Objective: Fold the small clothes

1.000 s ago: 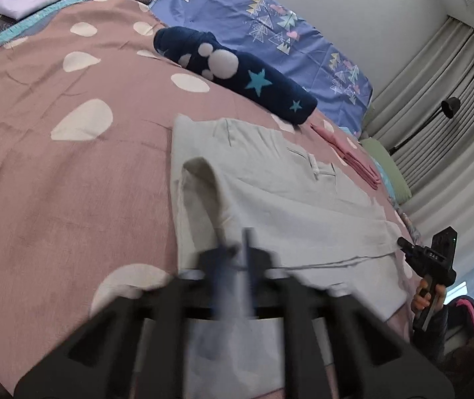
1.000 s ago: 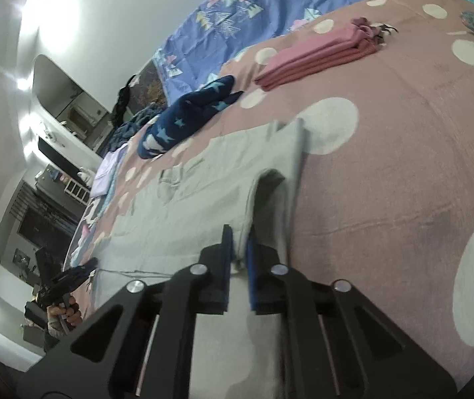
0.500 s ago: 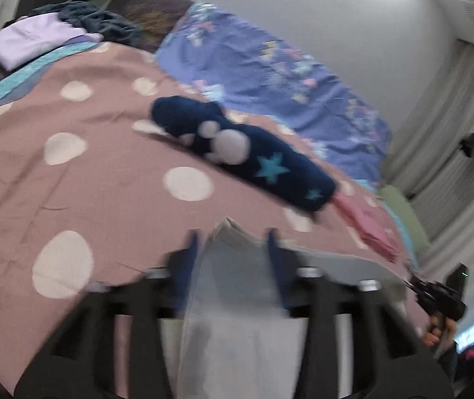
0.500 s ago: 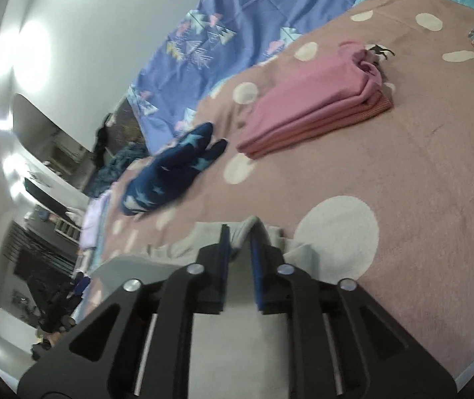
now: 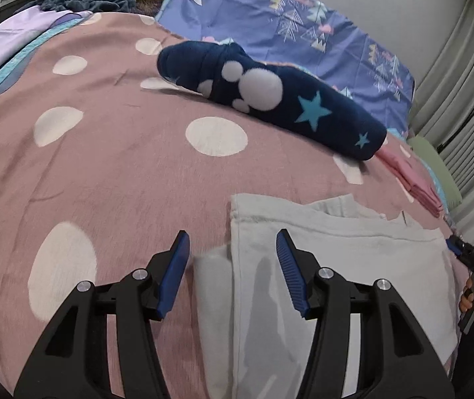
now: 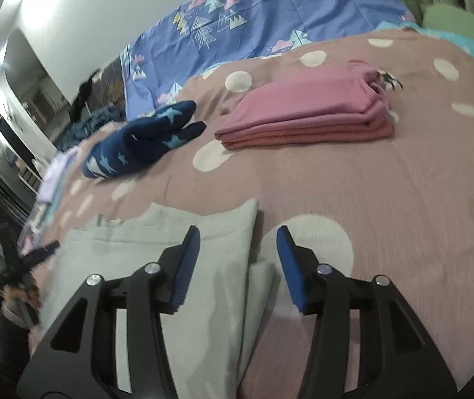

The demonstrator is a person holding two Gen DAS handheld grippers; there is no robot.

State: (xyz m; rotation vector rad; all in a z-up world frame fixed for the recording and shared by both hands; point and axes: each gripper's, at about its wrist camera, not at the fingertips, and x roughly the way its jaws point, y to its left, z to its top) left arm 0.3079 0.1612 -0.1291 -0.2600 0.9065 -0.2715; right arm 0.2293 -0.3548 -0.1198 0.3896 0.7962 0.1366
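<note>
My left gripper (image 5: 232, 249) is opening, jaws parting over the near corner of the pale grey garment (image 5: 336, 266) lying folded on the pink spotted bedspread (image 5: 103, 166). My right gripper (image 6: 238, 249) is opening over its other corner, apparently gripping nothing.

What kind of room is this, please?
Most likely a bedroom: clothes lie on a bed with a pink spotted cover, a blue patterned pillow lies at its far side, and curtains hang beside it.
</note>
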